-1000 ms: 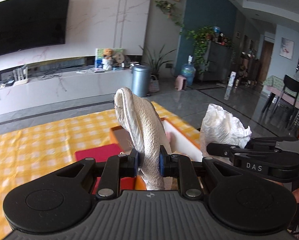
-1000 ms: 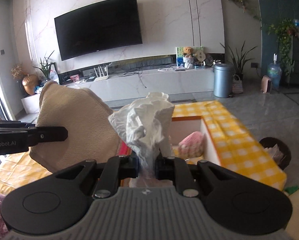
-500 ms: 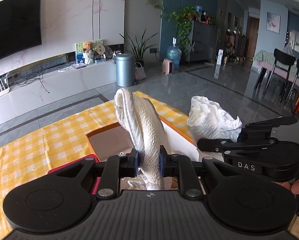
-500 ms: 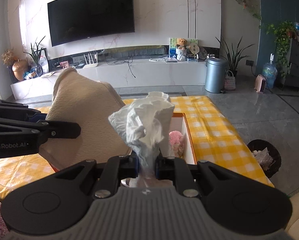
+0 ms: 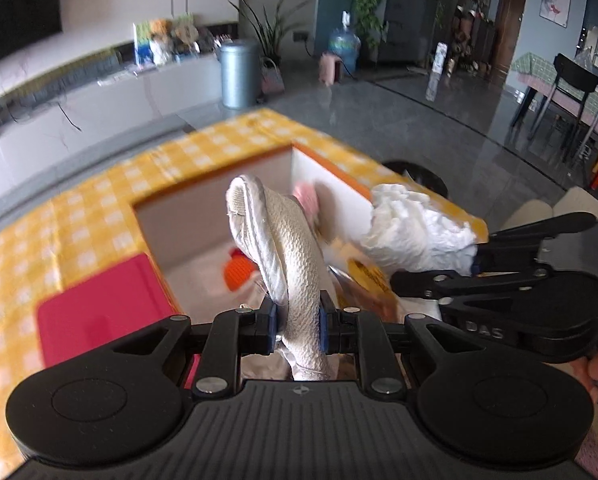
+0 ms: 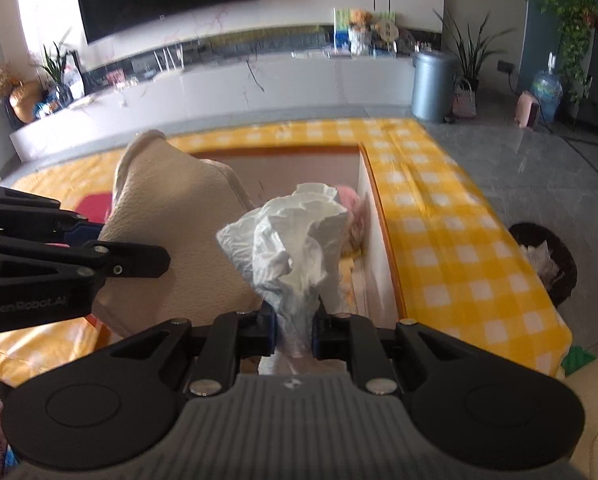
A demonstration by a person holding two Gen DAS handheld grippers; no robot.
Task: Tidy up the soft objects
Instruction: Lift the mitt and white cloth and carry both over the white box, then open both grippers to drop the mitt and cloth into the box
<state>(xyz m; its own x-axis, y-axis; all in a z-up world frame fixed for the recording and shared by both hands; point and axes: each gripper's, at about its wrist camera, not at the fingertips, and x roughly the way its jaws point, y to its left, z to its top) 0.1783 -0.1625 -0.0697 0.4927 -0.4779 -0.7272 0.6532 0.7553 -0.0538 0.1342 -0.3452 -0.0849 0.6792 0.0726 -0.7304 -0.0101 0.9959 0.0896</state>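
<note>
Two hand-held grippers [image 5: 297,326] [image 6: 293,334], one beige cloth [image 5: 287,256], one white tissue [image 6: 295,248], one box [image 5: 339,196], perhaps two toys inside.

Daylit room, bright overall. Right wrist view: strong glare blown out upper left, beyond the left gripper [image 6: 99,236]; floor [image 6: 539,168] right of the tongs shows soft reflections. Both views motion-blurred: checked tablecloth [image 5: 79,216] and box [image 5: 219,216] ahead of the fingers smear, TV wall [image 5: 119,32] behind is soft. Gripper bodies nearest the lens stay sharp. Heavy fisheye bending, dark vignette at corners. Box interior is shaded.
</note>
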